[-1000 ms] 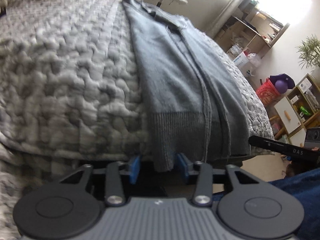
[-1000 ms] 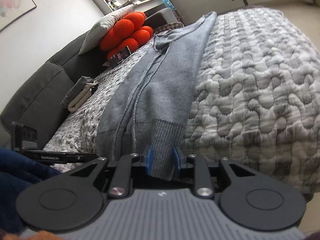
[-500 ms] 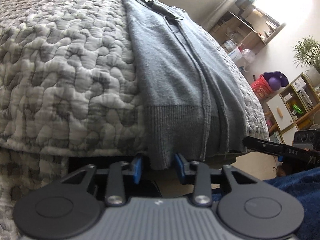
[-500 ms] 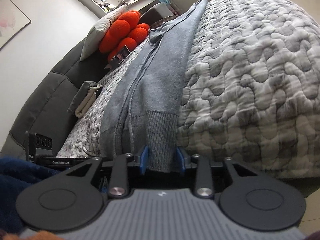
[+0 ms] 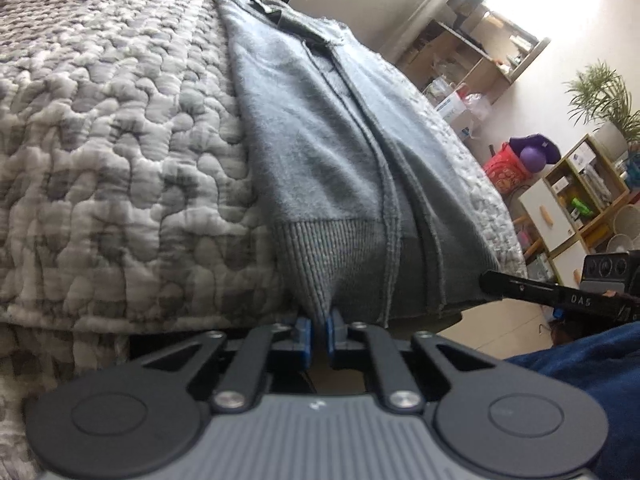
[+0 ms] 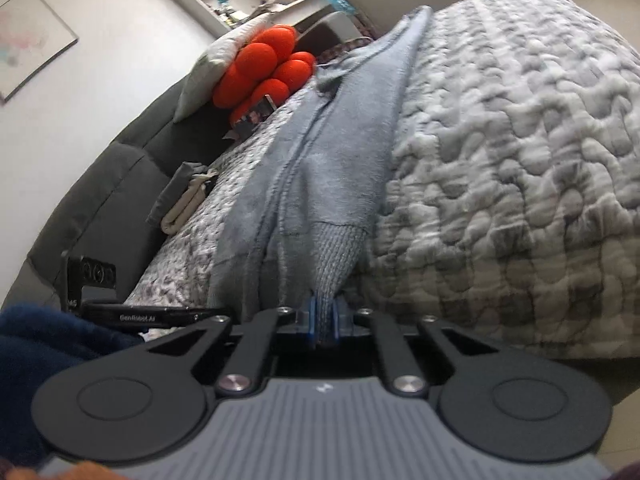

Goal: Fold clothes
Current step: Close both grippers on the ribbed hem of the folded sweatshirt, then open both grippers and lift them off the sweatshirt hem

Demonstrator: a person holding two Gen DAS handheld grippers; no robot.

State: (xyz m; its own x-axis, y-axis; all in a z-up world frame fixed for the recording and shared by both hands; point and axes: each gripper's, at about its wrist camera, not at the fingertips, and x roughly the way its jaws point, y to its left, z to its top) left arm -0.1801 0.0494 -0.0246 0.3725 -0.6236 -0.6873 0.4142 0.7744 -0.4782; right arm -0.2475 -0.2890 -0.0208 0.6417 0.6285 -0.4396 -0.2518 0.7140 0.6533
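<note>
Your left tongs are pinched almost fully together on the ribbed hem of the grey sweater, gripping it at the hem's left corner, right where the cloth hangs over the near edge of the bed. Your right tongs are likewise nearly closed on the sweater, clamping the ribbed hem at its right corner. The sweater lies lengthwise on the quilted bedspread, folded narrow with its seams running away from you toward 12 o'clock, collar end far off near the bed's far edge. In the left wrist view, a wide stretch of bare quilt spreads from 9 to 11 o'clock; at 3 o'clock the other tool juts in beside the hem, and beyond it the bed's side drops to open floor and shelving. In the right wrist view, bare quilt fills 1 to 3 o'clock, while the orange cushion and the dark headboard close off 10 to 11 o'clock.
</note>
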